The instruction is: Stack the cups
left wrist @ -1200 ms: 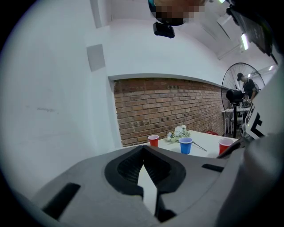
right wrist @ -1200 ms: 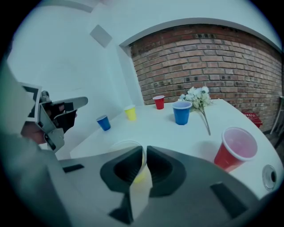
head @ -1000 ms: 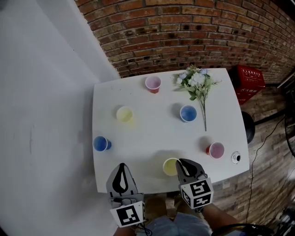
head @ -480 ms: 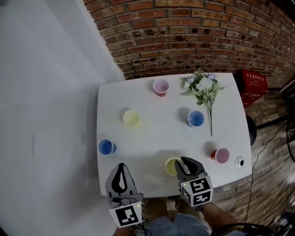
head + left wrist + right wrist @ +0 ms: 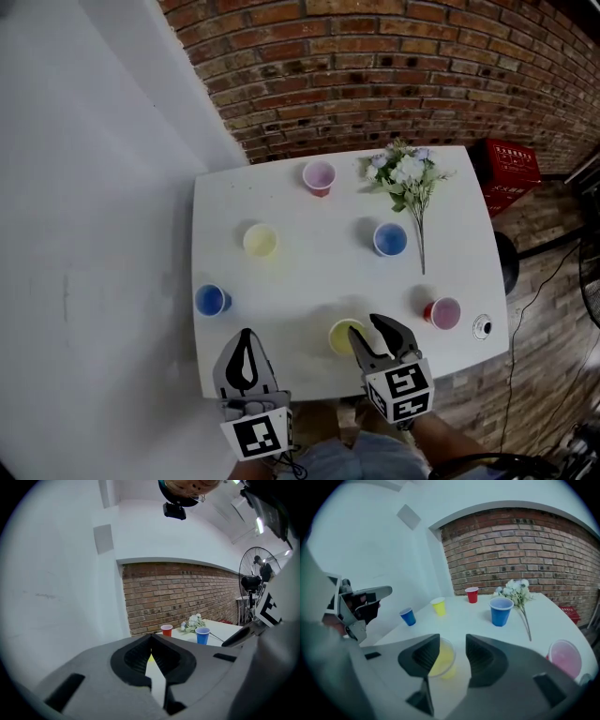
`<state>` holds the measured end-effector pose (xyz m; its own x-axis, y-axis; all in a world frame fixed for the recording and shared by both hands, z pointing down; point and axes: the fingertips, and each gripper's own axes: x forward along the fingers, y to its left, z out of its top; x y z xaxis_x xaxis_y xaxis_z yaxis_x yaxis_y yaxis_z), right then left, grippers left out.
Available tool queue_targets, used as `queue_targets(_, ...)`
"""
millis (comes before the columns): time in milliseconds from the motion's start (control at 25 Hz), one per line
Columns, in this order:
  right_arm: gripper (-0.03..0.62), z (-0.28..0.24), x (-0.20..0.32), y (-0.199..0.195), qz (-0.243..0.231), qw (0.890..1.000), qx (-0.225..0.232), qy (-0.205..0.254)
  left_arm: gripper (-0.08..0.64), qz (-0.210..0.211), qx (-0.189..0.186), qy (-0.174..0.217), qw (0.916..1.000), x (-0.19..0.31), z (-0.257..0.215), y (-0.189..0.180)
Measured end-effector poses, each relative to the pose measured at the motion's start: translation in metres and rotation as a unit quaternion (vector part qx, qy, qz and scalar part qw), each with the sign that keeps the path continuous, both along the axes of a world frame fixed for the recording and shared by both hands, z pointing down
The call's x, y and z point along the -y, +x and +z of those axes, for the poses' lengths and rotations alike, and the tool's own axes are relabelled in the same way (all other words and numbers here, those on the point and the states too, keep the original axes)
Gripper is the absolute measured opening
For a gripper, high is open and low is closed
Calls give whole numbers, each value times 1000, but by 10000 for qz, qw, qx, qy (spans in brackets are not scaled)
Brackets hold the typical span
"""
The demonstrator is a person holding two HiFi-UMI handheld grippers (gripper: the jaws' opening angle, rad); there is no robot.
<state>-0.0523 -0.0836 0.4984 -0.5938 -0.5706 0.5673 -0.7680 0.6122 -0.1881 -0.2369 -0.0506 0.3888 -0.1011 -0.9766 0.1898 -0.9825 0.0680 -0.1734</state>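
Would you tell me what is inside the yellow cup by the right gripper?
The yellow cup looks empty: only its bare yellow inside shows. The right gripper, whose jaws have just been opening with the cup's edge between them, covers one side of it.

near yellow cup (image 5: 343, 336): upright, mouth up, by the front edge of the table (image 5: 309, 281)
far yellow cup (image 5: 260, 241): upright, left of centre
left blue cup (image 5: 210, 301): upright, near the left edge
middle blue cup (image 5: 390, 239): upright, right of centre
back red cup (image 5: 319, 176): upright, pinkish inside, at the far edge
right red cup (image 5: 442, 313): upright, pinkish inside, near the right edge
stack so far: lol none, all six stand apart
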Motion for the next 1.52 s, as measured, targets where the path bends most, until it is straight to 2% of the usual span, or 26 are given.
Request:
queue_targets(320, 175, -26, 11, 41, 343, 9988, 6, 339, 9, 261, -75, 56, 9996, 7, -5, 35)
queue_targets(520, 172, -41, 22, 91, 792, 9952, -143, 565, 9, 579, -113, 81, 9982, 18, -7, 71)
queue_targets(800, 163, -46, 39, 168, 1501, 9840, -506, 820, 9, 946, -94, 94, 9954, 35, -7, 112)
queue_targets(1080, 158, -20, 42, 207, 1871, 9783, -698, 548, 9, 1125, -68, -31, 9936, 45, 6, 131)
queue_targets(1520, 155, 25, 38, 213, 1906, 9787, -709, -266, 9, 1141, 29, -169, 9933, 53, 17, 135)
